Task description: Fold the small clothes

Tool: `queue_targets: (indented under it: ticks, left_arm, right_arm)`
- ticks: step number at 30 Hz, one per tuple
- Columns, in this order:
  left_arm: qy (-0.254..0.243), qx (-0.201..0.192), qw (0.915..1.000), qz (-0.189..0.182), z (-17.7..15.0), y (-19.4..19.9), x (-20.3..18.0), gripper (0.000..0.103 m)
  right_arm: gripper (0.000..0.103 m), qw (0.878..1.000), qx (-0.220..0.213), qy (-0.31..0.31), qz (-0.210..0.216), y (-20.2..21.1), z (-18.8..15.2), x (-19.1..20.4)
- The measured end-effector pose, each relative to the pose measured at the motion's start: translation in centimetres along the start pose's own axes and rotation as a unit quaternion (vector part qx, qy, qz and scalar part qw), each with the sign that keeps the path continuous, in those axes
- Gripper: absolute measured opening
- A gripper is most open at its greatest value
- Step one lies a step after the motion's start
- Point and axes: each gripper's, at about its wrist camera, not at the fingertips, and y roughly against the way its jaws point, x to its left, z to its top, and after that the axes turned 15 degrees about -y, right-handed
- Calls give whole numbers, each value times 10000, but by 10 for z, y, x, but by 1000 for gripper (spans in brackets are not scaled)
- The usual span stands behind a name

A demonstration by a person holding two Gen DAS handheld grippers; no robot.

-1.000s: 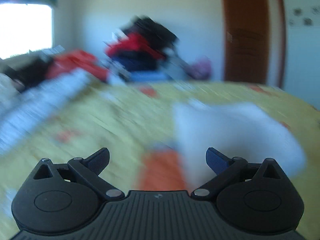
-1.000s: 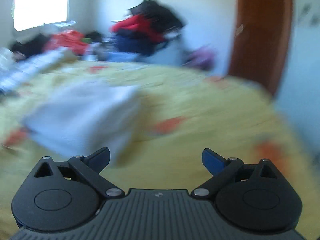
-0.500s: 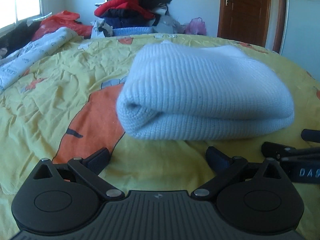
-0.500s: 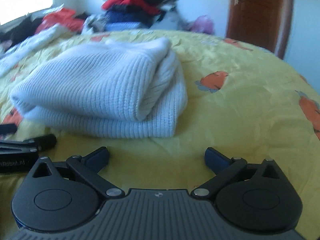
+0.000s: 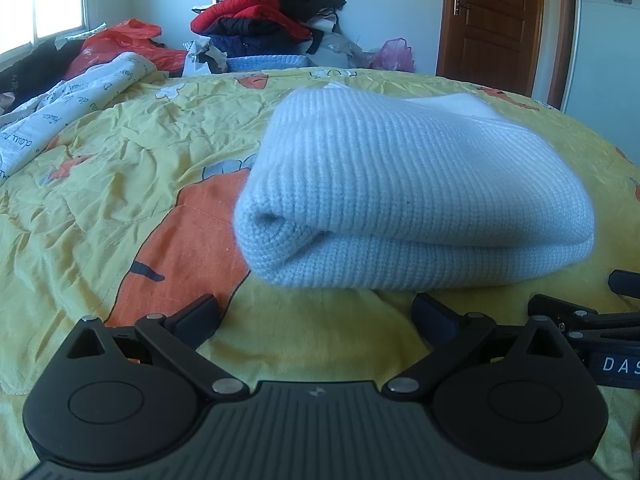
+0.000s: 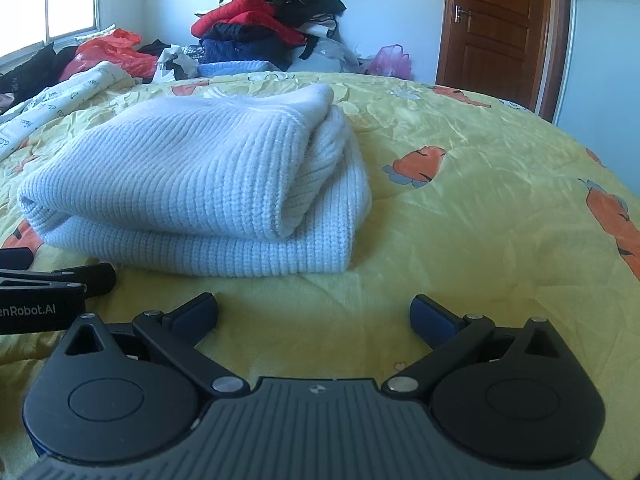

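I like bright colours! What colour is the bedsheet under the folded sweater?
Yellow bedsheet with orange carrot prints; clearest in the right wrist view.

You have bright daylight from the window [image 5: 52, 0] on the left, blown out to white glare. Both views are sharp, without motion blur. Fisheye bending curves the door [image 6: 500, 28] and darkens the corners.

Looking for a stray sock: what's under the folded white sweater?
The sweater lies on the yellow bedsheet; an orange print runs under its left edge. Anything between its folds or beneath it is covered.
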Motion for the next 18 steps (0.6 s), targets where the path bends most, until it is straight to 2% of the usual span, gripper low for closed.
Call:
queue_targets:
  ticks: [18]
  left_arm:
    - [4, -11, 10000, 13, -1, 1, -2, 103]
  right_arm:
    - [103, 10000, -19, -27, 32, -5, 1, 0]
